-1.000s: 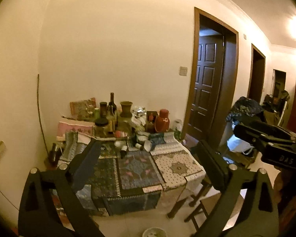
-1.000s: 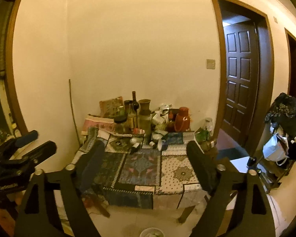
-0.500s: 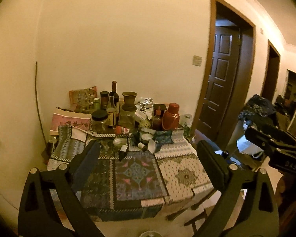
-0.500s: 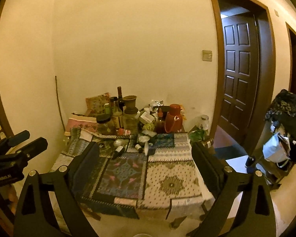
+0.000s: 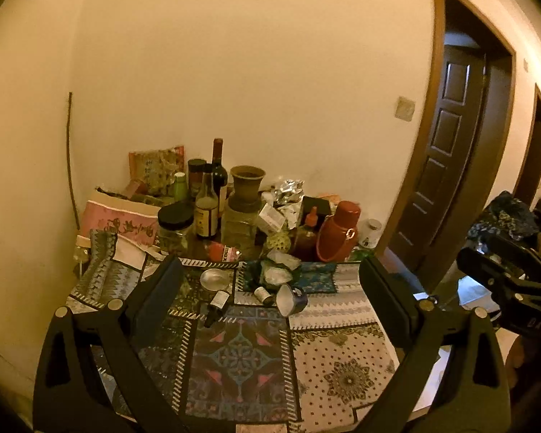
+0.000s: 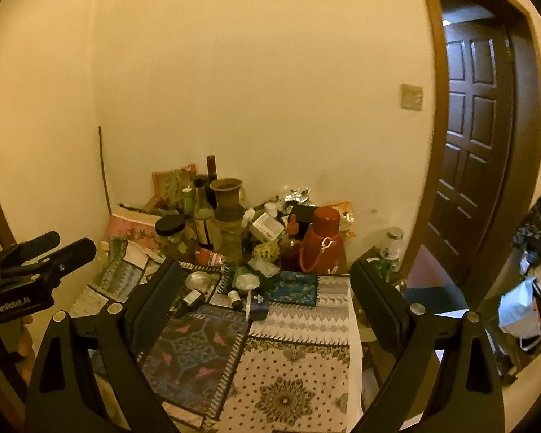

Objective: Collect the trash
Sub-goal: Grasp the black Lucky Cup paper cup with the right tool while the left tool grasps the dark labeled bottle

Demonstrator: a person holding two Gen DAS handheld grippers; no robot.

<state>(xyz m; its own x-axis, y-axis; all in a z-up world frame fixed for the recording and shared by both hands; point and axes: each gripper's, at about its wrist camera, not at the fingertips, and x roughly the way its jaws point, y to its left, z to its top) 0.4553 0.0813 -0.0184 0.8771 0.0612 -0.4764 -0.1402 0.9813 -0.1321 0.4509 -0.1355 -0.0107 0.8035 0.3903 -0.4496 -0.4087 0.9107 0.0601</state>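
Note:
A table with a patchwork cloth (image 5: 241, 357) (image 6: 292, 371) stands against the wall. On it lie a tipped blue paper cup (image 5: 291, 299) (image 6: 256, 304), small vials (image 5: 218, 301) (image 6: 234, 297), a foil dish (image 5: 215, 279) and crumpled plastic wrappers (image 5: 276, 270) (image 6: 250, 278). My left gripper (image 5: 270, 296) is open and empty above the table's near half. My right gripper (image 6: 265, 296) is open and empty too, short of the clutter.
Bottles, a brown vase (image 5: 247, 189), a lidded jar (image 5: 175, 229) and a red flask (image 5: 339, 231) (image 6: 322, 240) crowd the table's back. A dark wooden door (image 6: 476, 151) is to the right. The other gripper shows at each view's edge (image 5: 512, 288) (image 6: 25, 274).
Both grippers have moved forward toward the table, which now looks larger and closer. Both stay open and empty.

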